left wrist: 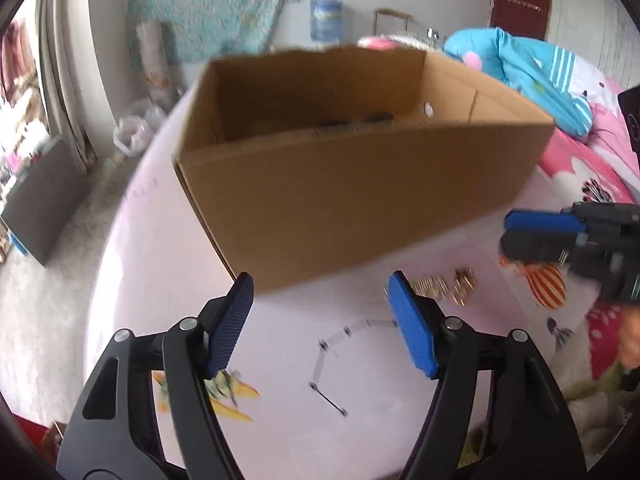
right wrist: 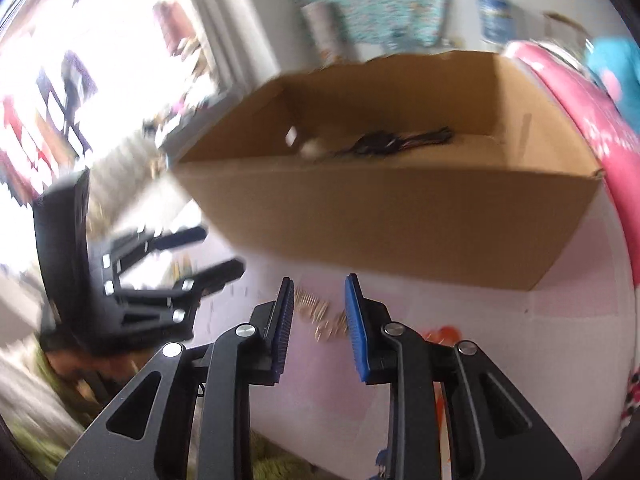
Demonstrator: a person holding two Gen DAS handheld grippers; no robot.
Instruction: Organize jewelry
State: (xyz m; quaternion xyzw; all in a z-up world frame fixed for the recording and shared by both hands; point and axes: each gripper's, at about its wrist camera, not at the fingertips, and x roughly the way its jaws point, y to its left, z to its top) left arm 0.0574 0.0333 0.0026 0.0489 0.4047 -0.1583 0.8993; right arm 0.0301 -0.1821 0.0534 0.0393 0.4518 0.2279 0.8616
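Observation:
An open cardboard box (left wrist: 360,184) stands on the pale pink table (left wrist: 160,280); a black piece of jewelry (right wrist: 400,142) and a small white bead (right wrist: 312,149) lie inside. A pile of gold jewelry (left wrist: 440,285) rests on the table before the box, with a clear-link chain (left wrist: 340,340) nearer me. My left gripper (left wrist: 320,284) hovers open above the chain, nothing between its pads. My right gripper (right wrist: 319,280) points at the gold pile (right wrist: 320,314); its jaws stand narrowly apart and hold nothing. Each gripper also shows in the other's view: right gripper (left wrist: 506,236), left gripper (right wrist: 223,249).
Pink patterned bedding (left wrist: 592,168) and a blue plush (left wrist: 520,64) lie to the right behind the box. A yellow printed figure (left wrist: 236,394) and an orange striped balloon print (left wrist: 546,286) mark the table. A water jug (left wrist: 326,20) stands by the far wall.

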